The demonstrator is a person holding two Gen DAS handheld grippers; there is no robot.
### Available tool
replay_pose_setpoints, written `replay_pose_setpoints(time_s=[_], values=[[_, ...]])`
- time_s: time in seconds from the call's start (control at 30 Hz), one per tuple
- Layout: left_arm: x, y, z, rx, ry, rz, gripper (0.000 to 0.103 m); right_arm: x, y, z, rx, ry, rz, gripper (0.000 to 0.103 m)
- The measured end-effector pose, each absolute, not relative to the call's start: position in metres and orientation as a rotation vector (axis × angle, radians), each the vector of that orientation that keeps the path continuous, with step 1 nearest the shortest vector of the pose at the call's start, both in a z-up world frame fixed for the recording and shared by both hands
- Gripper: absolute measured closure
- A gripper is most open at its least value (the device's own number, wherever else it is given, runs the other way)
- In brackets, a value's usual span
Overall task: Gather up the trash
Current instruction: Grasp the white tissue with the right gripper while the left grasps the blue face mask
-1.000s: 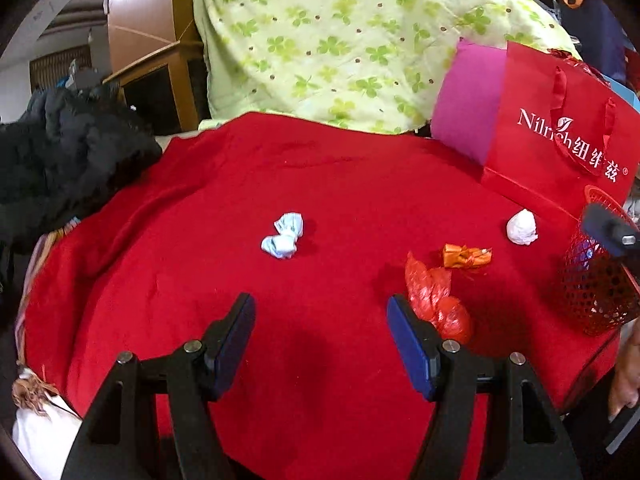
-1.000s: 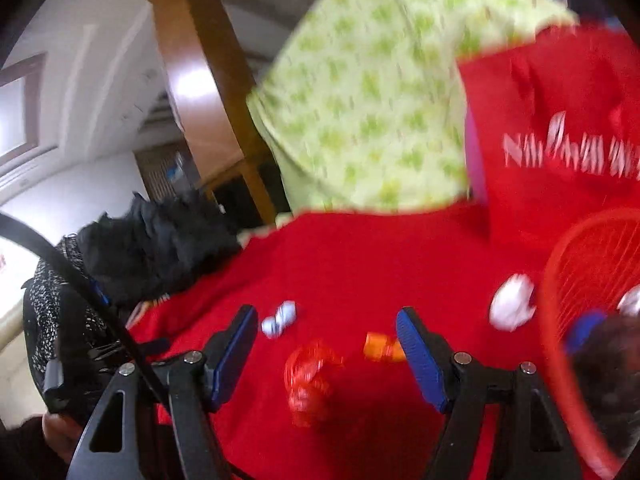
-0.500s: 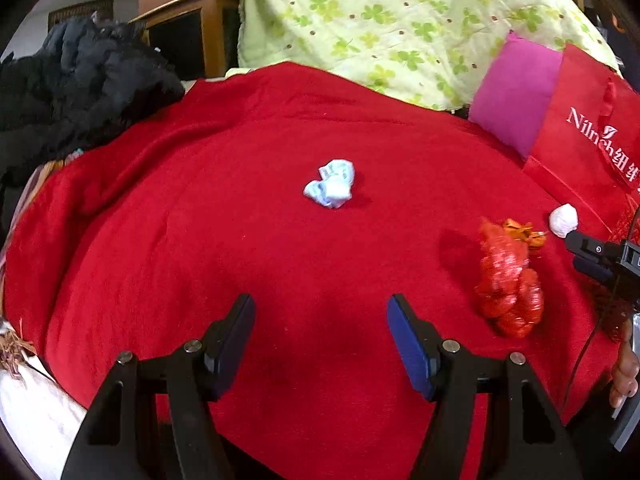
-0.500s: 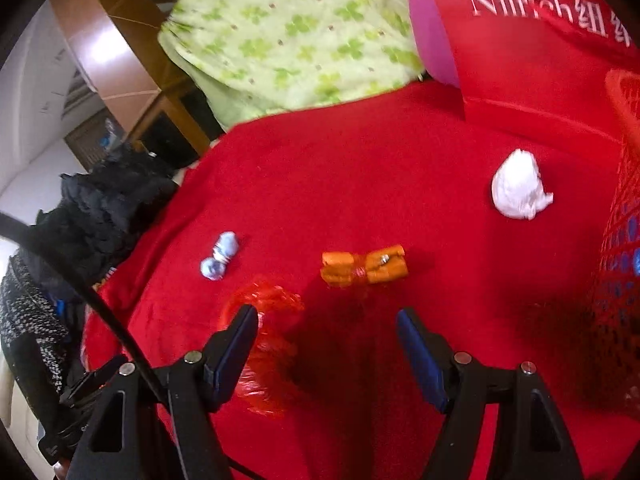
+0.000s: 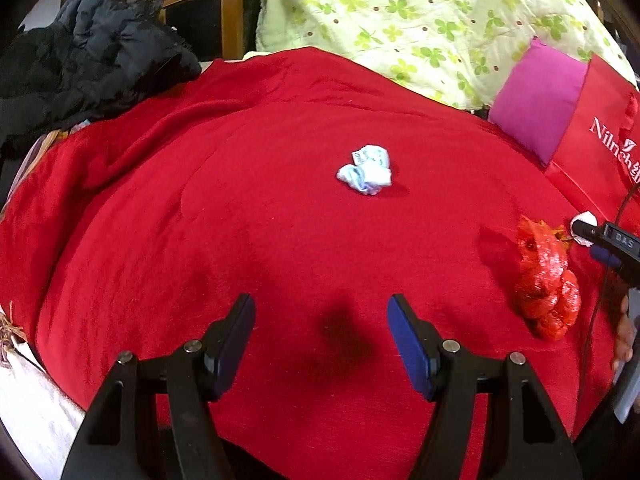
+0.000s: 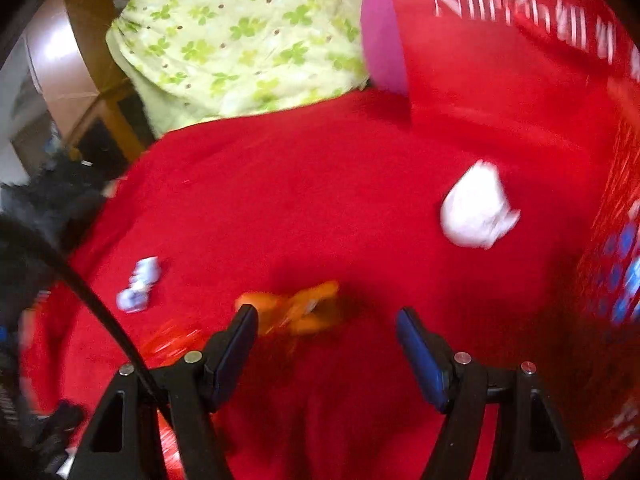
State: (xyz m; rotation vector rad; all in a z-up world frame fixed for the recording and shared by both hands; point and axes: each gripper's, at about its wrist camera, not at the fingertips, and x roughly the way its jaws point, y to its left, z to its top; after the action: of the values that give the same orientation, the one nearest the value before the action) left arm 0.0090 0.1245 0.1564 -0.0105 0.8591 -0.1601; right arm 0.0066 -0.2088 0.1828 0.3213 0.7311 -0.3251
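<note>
A crumpled light blue paper (image 5: pixel 366 170) lies on the red blanket (image 5: pixel 200 220), ahead of my open, empty left gripper (image 5: pixel 320 336). A crumpled red plastic bag (image 5: pixel 546 280) lies to its right, beside the other gripper's tip (image 5: pixel 600 236). In the right wrist view my right gripper (image 6: pixel 324 342) is open and empty, close behind an orange wrapper (image 6: pixel 296 306). A white paper ball (image 6: pixel 476 210) lies farther right, near the red mesh basket (image 6: pixel 608 272). The blue paper (image 6: pixel 138 286) shows at left. This view is blurred.
A red paper bag (image 6: pixel 520 60) with white lettering and a magenta cushion (image 5: pixel 540 116) stand at the back right. A green clover-print cloth (image 5: pixel 400 20) hangs behind. A black jacket (image 5: pixel 80 68) lies at the left, by a wooden cabinet (image 5: pixel 208 12).
My left gripper has swung left and closer to the blue paper. My right gripper has dropped from above the basket toward the orange wrapper, which now sits just ahead of its fingers.
</note>
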Motion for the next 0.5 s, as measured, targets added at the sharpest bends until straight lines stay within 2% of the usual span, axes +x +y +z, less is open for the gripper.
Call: replay_pose_setpoints(time_s=[0.23, 0.5], values=[[0.012, 0.127, 0.154, -0.006, 0.865, -0.158, 0.034, 0.040, -0.244, 0.202, 0.220, 0.645, -0.502, 0.027], [0.056, 0.112, 0.182, 0.066, 0.803, -0.189, 0.034, 0.076, -0.297, 0.181, 0.244, 0.783, -0.649, 0.029]])
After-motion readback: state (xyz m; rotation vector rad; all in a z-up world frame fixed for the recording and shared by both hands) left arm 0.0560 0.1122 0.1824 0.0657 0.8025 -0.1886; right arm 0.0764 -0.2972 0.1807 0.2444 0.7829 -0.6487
